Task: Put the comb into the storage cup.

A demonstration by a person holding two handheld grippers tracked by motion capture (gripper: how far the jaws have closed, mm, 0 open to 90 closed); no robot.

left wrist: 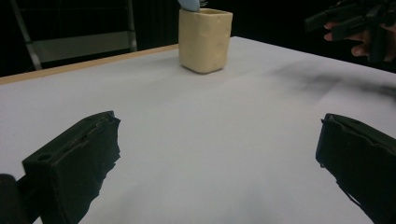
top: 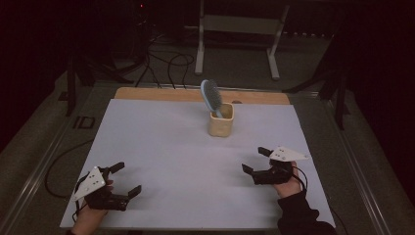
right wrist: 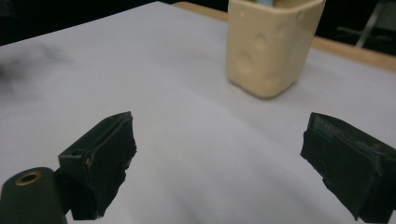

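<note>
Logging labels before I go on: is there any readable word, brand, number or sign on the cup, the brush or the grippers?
None: no text can be read on the cream cup, the blue hairbrush, the left gripper, the right gripper or the white table cover.

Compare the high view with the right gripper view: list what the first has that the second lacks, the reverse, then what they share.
High view alone: the blue hairbrush standing head-up in the cup, the left gripper near the table's front left, the person's hands, the floor cables and a white frame behind the table.
Right gripper view alone: round dimples on the cup's wall, seen close.
Both: the cream cup upright on the white table, and the right gripper, jaws apart and holding nothing.
</note>
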